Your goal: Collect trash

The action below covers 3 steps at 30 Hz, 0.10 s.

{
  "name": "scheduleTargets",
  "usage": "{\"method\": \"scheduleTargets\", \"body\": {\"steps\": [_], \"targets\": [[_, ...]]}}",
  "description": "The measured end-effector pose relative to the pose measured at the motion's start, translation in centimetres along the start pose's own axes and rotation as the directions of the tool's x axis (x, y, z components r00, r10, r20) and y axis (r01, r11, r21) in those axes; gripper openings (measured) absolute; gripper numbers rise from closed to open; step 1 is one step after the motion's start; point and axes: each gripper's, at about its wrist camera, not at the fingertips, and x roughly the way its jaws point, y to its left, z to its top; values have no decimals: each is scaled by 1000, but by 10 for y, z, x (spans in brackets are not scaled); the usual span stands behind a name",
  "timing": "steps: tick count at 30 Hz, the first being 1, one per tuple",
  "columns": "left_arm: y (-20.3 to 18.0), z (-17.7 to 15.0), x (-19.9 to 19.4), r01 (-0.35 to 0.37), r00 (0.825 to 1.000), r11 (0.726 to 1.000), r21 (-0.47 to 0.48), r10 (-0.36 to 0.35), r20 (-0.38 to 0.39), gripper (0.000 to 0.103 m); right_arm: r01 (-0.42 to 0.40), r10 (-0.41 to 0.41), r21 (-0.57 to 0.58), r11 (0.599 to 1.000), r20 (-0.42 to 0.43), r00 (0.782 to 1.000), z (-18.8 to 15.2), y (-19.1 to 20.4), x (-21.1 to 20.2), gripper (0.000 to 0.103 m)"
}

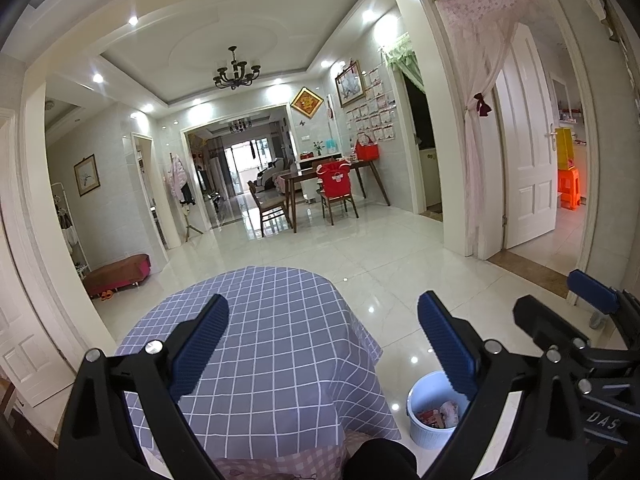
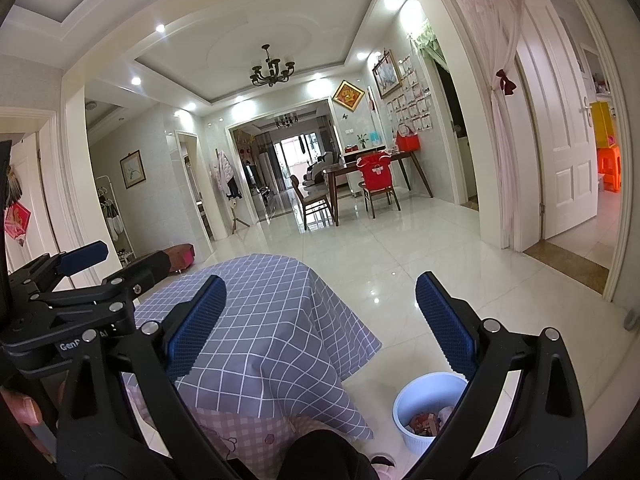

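A white bin [image 1: 430, 416] [image 2: 424, 408] stands on the floor right of the table, with crumpled wrappers and red scraps [image 1: 438, 416] [image 2: 426, 424] inside. My left gripper [image 1: 324, 340] is open and holds nothing, raised above the table with the grey checked cloth [image 1: 280, 340]. My right gripper [image 2: 320, 320] is also open and holds nothing, above the same cloth [image 2: 272, 320]. Each gripper shows in the other's view: the right one [image 1: 568, 320] at the right edge, the left one [image 2: 108, 264] at the left edge. No loose trash shows on the cloth.
Glossy white floor tiles [image 1: 360, 248] stretch ahead to a dining table with chairs [image 1: 320, 188]. A low red-brown bench [image 1: 120, 272] sits at the left wall. An open white door [image 1: 528, 140] with a pink curtain is on the right. A dark knee [image 2: 320, 456] shows below.
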Motion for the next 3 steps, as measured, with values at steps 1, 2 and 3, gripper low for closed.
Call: {"method": "scheduleTargets", "body": {"steps": [1, 2, 3], "targets": [[1, -2, 1, -3, 1000, 1000, 0, 3, -3, 94, 2, -2, 2, 1000, -1, 1000, -2, 1, -1, 94], [3, -4, 3, -2, 1000, 1000, -2, 2, -9, 94, 6, -6, 5, 1000, -3, 1000, -4, 2, 0, 94], [4, -4, 5, -2, 1000, 1000, -4, 2, -13, 94, 9, -9, 7, 1000, -5, 1000, -3, 1, 2, 94]]}}
